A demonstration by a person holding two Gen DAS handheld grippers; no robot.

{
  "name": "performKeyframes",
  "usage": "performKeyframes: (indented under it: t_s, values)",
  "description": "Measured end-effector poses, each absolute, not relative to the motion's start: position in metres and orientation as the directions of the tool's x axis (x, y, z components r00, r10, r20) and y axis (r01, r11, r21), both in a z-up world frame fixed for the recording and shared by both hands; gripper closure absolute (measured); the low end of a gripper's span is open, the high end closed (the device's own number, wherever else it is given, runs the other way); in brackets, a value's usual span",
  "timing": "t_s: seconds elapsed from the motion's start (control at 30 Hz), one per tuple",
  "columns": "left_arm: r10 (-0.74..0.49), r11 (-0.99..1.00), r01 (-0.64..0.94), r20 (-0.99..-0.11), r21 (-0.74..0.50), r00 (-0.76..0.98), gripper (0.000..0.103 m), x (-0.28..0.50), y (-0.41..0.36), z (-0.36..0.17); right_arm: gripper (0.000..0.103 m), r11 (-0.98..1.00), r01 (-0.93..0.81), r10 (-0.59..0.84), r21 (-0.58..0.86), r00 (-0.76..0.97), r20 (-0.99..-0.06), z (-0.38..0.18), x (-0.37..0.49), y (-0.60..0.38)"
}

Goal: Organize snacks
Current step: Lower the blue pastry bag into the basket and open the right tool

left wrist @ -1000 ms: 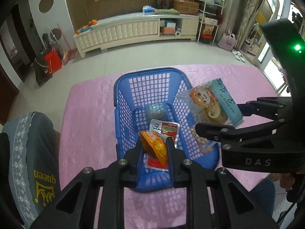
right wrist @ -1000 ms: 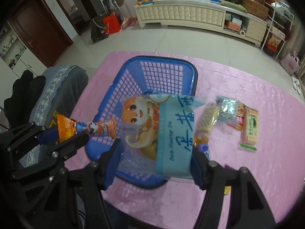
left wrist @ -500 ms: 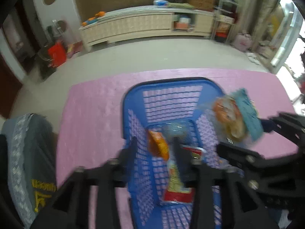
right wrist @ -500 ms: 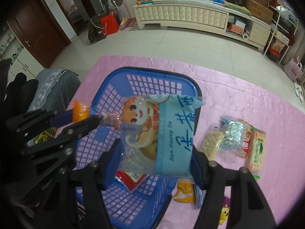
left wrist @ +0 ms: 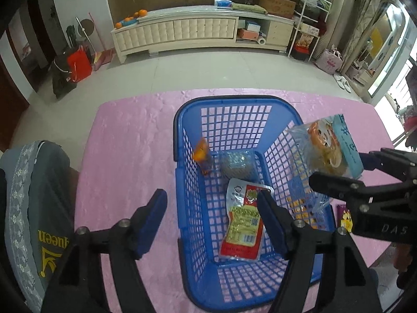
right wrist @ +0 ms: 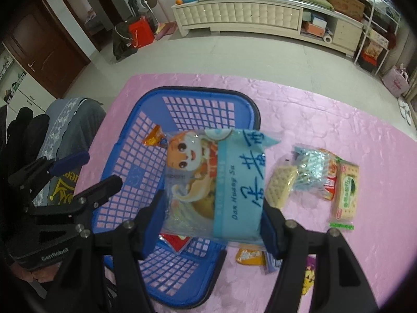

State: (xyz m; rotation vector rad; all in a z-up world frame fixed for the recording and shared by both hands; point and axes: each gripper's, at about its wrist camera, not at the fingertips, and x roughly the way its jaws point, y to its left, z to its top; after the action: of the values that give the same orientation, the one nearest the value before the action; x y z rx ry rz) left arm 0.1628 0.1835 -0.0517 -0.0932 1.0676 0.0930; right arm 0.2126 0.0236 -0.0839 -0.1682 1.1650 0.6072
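A blue plastic basket (left wrist: 187, 172) (right wrist: 130, 156) sits on the pink tablecloth. Inside lie a red and yellow packet (left wrist: 243, 224), a clear packet of grey snacks (left wrist: 237, 165) and a small orange packet (left wrist: 203, 155) leaning on the left wall. My left gripper (left wrist: 212, 215) is open and empty above the basket's near left rim. My right gripper (right wrist: 212, 215) is shut on a light blue and clear snack bag with a cartoon face (right wrist: 216, 182) (left wrist: 331, 148), held above the basket's right side.
Loose snacks lie on the cloth right of the basket: a cracker pack (right wrist: 281, 186), a crinkled clear packet (right wrist: 310, 169), a green-label biscuit pack (right wrist: 345, 193), orange (right wrist: 247, 257) and purple (right wrist: 308, 274) packets. A grey-covered chair (left wrist: 31, 208) stands at the table's left.
My left gripper opened and let go of the orange packet, which now rests in the basket by its left wall. The right gripper moved further over the basket with the blue bag.
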Motion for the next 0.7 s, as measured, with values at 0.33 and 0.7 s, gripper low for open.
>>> performKeyframes:
  t_s: [0.33,0.7]
  values:
    - [0.04,0.993,-0.115,-0.862,-0.022,0.505,0.034,0.142,0.202,-0.041,0.033,0.826,-0.544,0.344,0.149,0.276,-0.898,-0.074,0.203,0.042]
    - [0.016,0.983,-0.165,-0.872,-0.075,0.49,0.034,0.173,0.231,-0.064,0.033,0.812,-0.571,0.295,0.118,0.228,-0.928,-0.108,0.229,0.082]
